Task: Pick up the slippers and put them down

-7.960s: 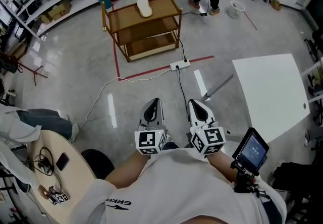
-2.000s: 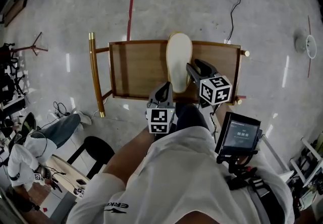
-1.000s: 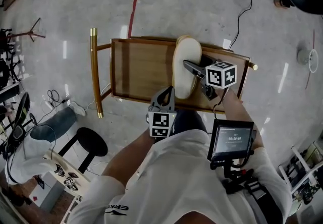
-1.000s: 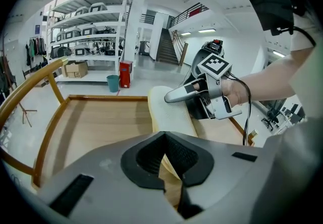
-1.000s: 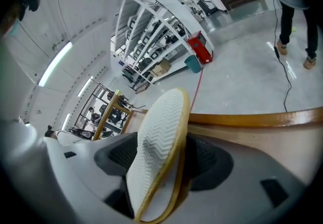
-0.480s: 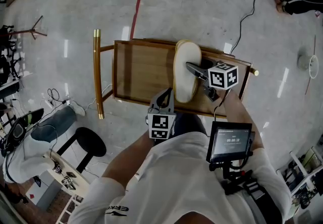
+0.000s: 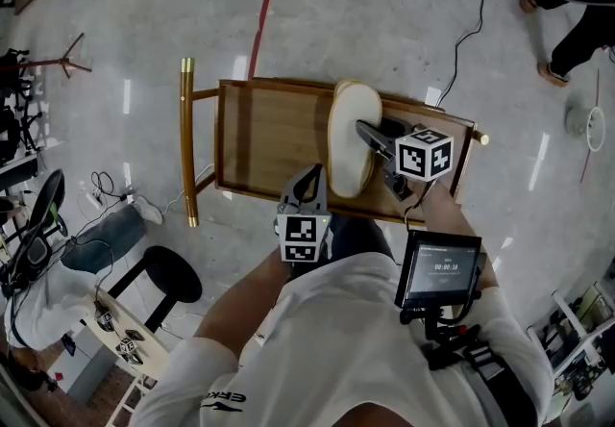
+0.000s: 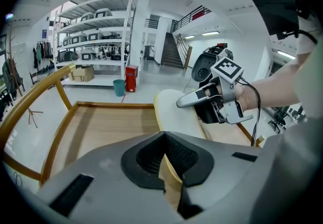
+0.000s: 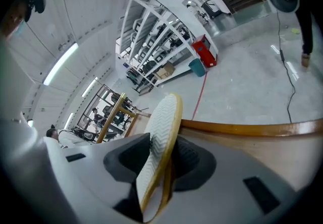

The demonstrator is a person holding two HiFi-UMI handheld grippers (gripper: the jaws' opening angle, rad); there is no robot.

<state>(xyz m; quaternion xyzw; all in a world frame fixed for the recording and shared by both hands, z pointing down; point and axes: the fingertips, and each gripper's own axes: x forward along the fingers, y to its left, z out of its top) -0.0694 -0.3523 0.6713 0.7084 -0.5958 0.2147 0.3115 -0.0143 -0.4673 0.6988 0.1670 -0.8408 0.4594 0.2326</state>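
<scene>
A pale slipper (image 7: 346, 141) lies along the right part of a wooden cart's top shelf (image 7: 259, 127). My right gripper (image 7: 365, 130) reaches over it from the right. Its jaws have just been closing, and in the right gripper view the slipper (image 9: 160, 132) stands on edge between the pads, ribbed white sole to the left and tan side to the right, pressed from both sides. My left gripper (image 7: 312, 175) hovers at the cart's near edge, its jaws together with nothing in them. In the left gripper view the slipper (image 8: 176, 117) and the right gripper (image 8: 184, 102) show ahead.
The cart has a raised wooden rim and a brass-capped handle bar (image 7: 186, 141) on its left. A black stool (image 7: 171, 276) and a seated person (image 7: 58, 271) are at lower left. A screen (image 7: 437, 266) rides on my right forearm. Someone's legs (image 7: 577, 21) and a floor cable (image 7: 471, 12) are at upper right.
I have come from across the room to stand over the cart. My right gripper reached onto the slipper; over the last second both grippers stayed nearly still.
</scene>
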